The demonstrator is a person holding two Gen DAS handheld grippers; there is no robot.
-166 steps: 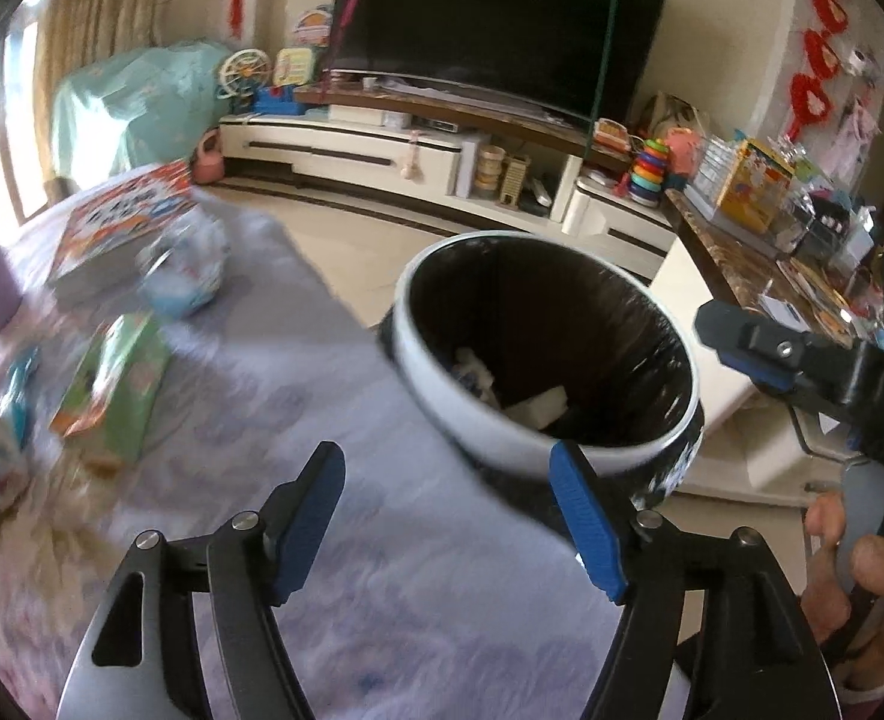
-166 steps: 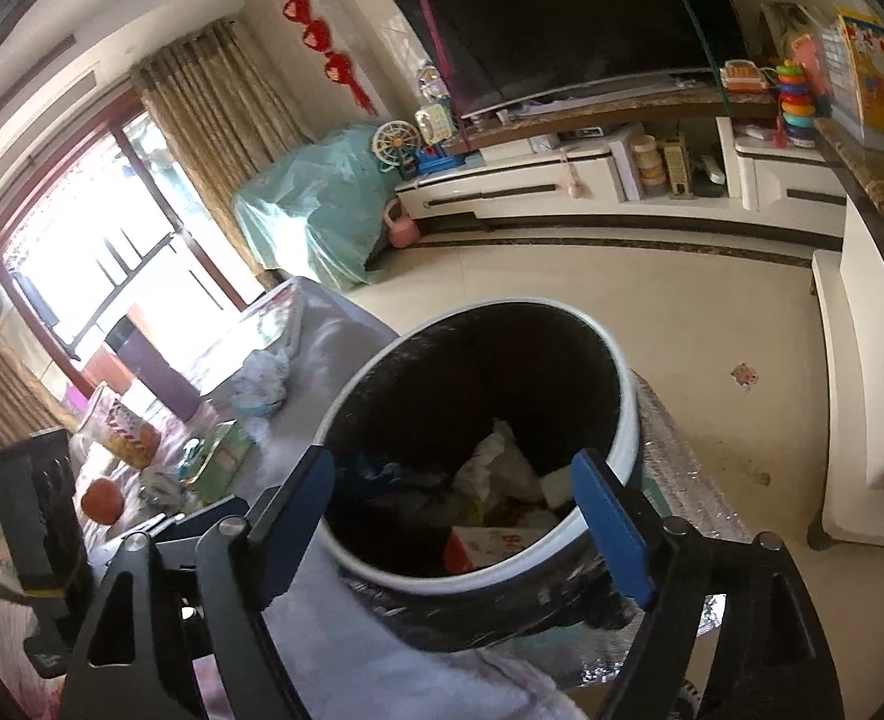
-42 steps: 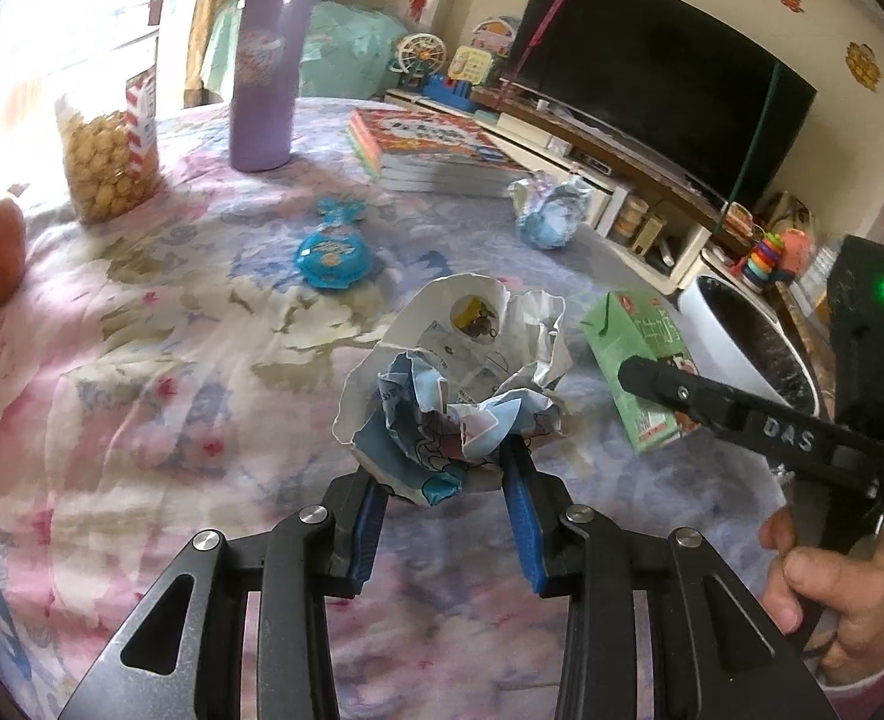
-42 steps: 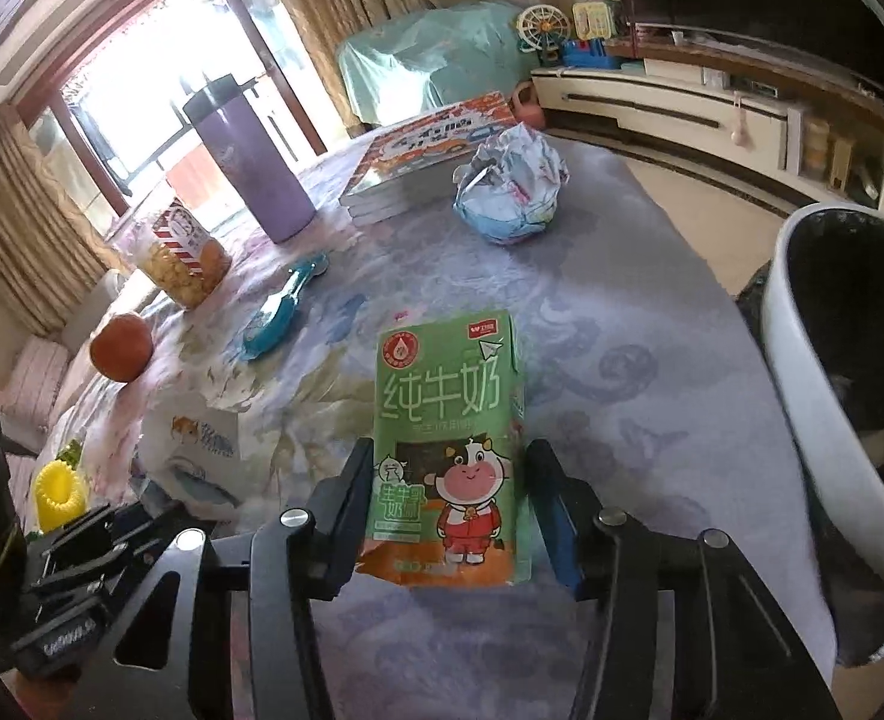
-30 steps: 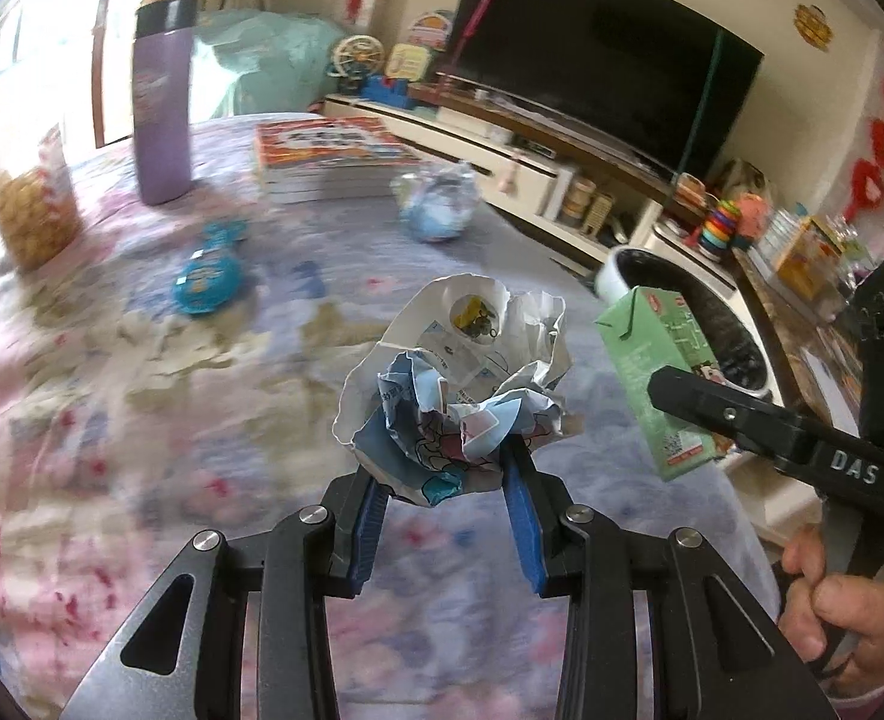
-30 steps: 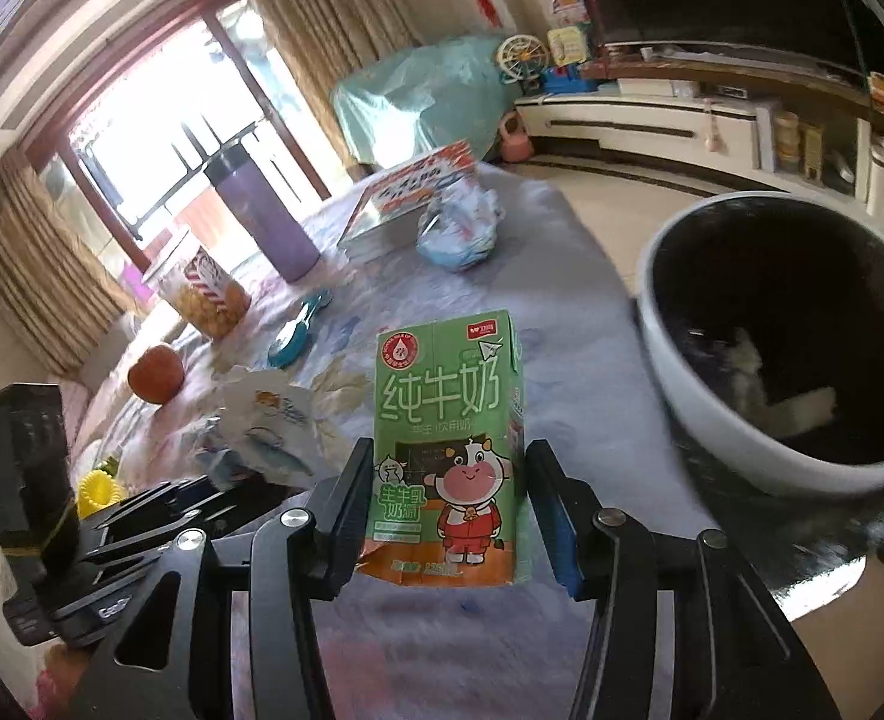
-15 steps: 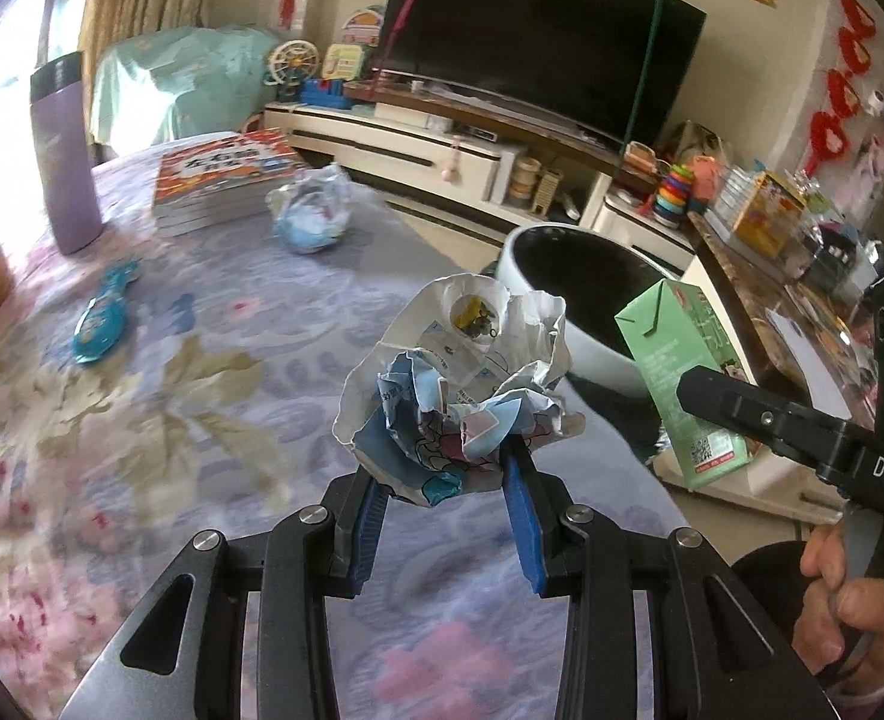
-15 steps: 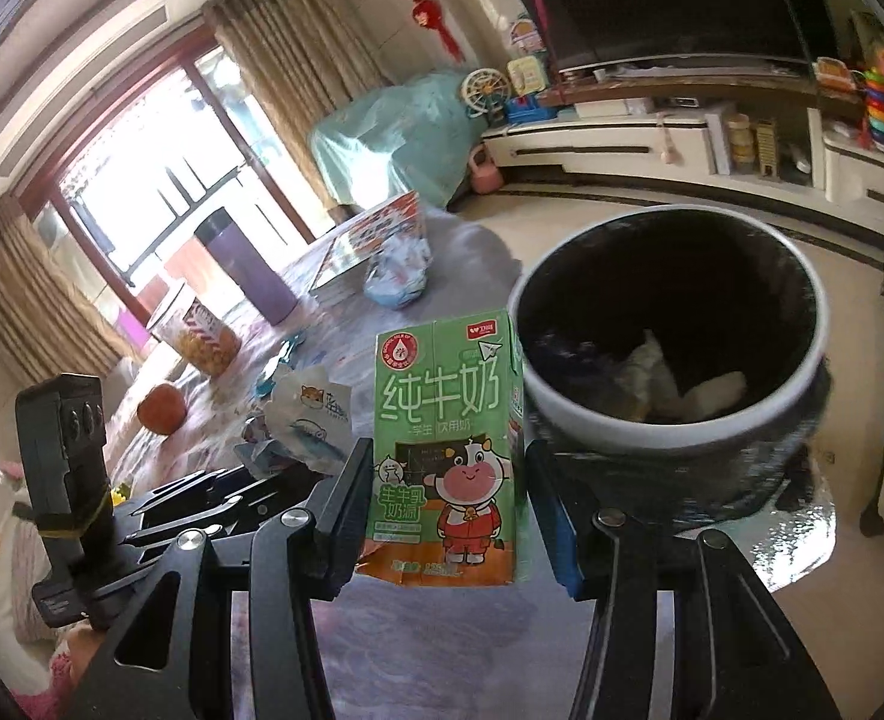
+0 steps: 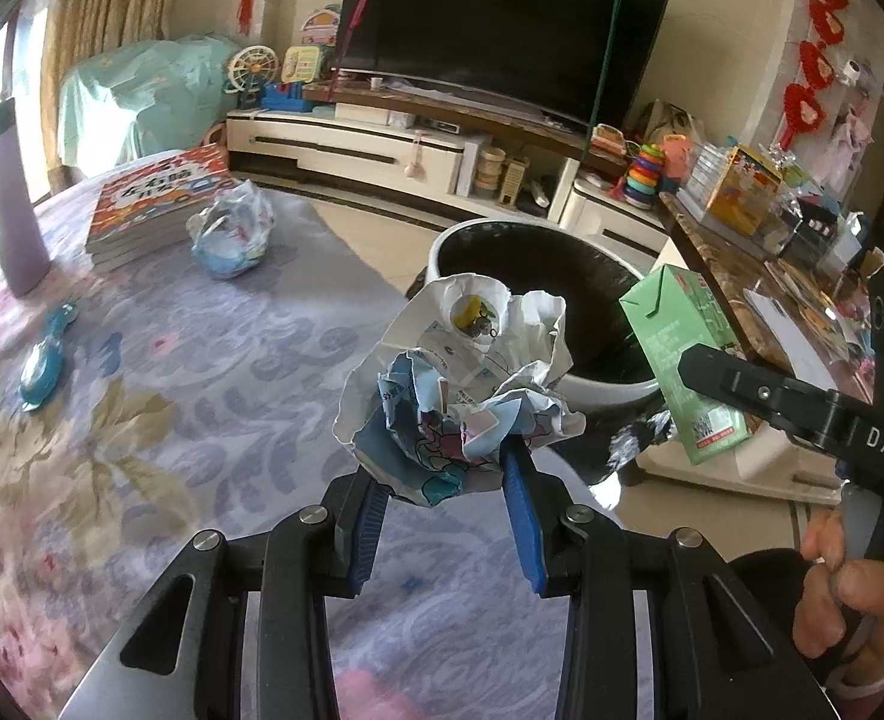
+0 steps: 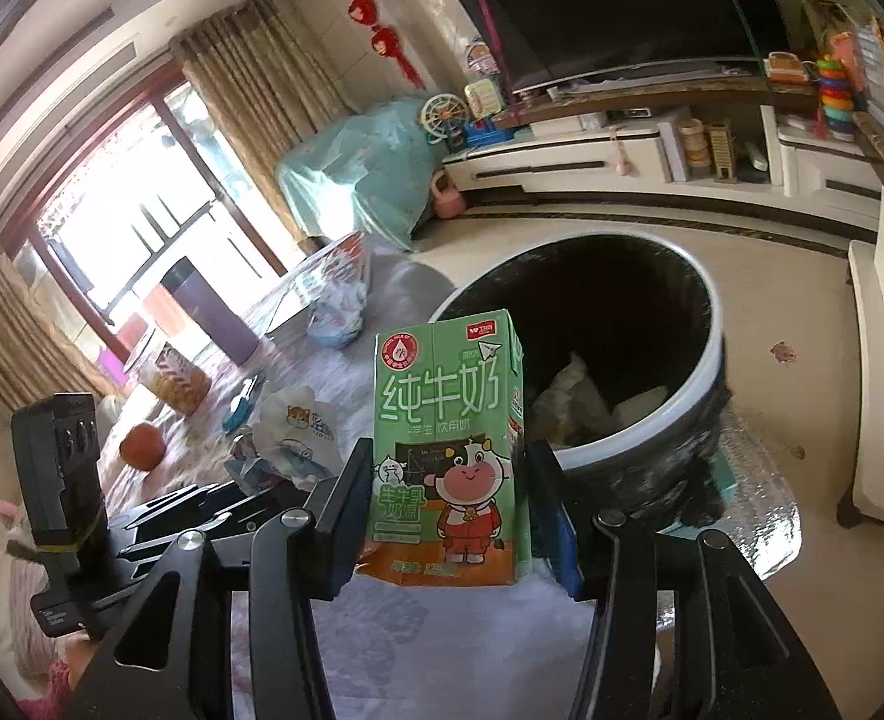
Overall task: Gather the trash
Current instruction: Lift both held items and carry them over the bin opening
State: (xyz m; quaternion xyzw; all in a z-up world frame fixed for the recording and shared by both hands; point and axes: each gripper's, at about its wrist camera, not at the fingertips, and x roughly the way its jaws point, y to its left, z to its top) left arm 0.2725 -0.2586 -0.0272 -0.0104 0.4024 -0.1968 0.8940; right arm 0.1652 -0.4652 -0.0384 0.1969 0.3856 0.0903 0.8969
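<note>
- Left gripper [image 9: 445, 501] clamps a crumpled white-and-blue printed paper wad [image 9: 457, 393].
- Right gripper [image 10: 445, 519] clamps an upright green milk carton [image 10: 448, 450] near the white-rimmed, black-lined round bin [image 10: 703, 384].

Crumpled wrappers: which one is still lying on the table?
The blue-white crumpled wrapper beside the stacked books; the other crumpled wrapper is held in the left tongs.

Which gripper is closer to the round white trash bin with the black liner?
Right. The right gripper holds its milk carton beside the bin's rim; the left gripper is farther back over the table.
</note>
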